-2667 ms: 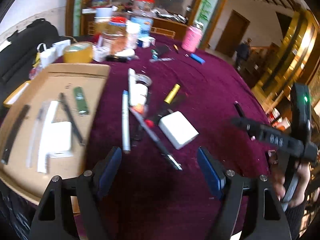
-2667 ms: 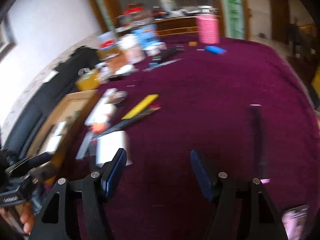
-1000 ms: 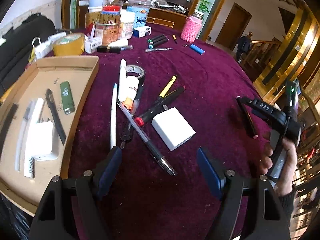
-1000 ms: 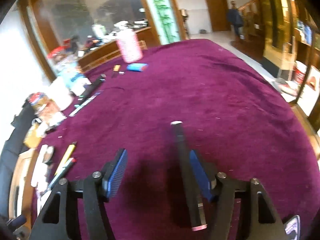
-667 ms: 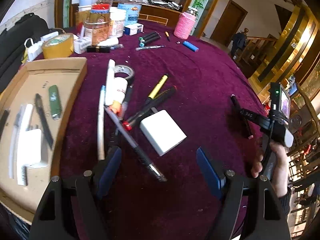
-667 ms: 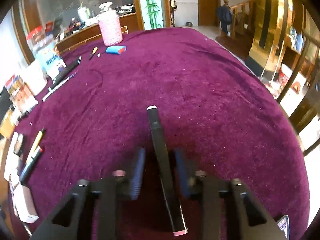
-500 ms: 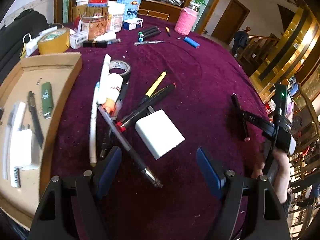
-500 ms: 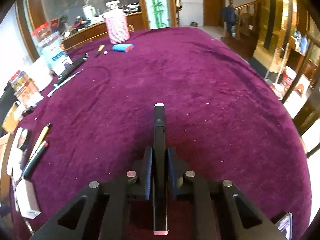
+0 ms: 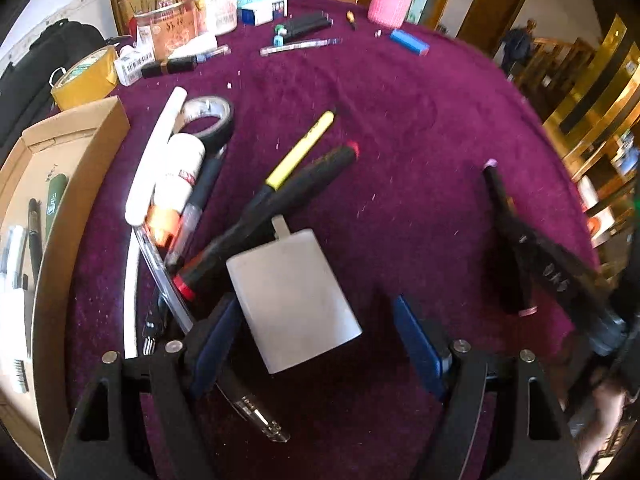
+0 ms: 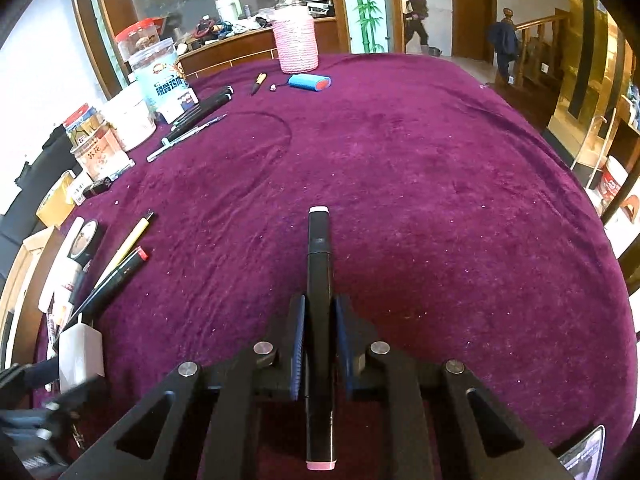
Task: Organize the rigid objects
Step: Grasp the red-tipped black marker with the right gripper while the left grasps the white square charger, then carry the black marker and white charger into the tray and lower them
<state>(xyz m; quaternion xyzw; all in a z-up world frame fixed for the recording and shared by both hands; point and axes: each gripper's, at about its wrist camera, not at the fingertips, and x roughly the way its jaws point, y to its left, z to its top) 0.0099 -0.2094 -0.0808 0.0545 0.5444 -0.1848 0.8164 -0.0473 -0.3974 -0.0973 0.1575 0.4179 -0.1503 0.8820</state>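
My right gripper point(image 10: 319, 320) is shut on a black marker with pink ends point(image 10: 318, 256), which points forward over the purple cloth; the marker also shows in the left wrist view point(image 9: 505, 236). My left gripper point(image 9: 316, 320) is open, its jaws on either side of a white charger block point(image 9: 292, 292). Its left finger point(image 9: 214, 340) is close to the block. Beside the block lie a black marker with red ends point(image 9: 272, 208), a yellow pen point(image 9: 300, 150), a clear pen point(image 9: 168, 276) and a white tube point(image 9: 178, 174).
A cardboard tray point(image 9: 76, 200) with several items stands at the left. A tape roll point(image 9: 210, 120), yellow tape point(image 9: 84, 78), jars point(image 9: 166, 28), a pink holder point(image 10: 298, 40) and a blue block point(image 10: 310, 82) sit farther back. The table edge drops off at right.
My right gripper has closed on the black marker and holds it. My left gripper has moved forward and down until the white charger block sits between its open jaws.
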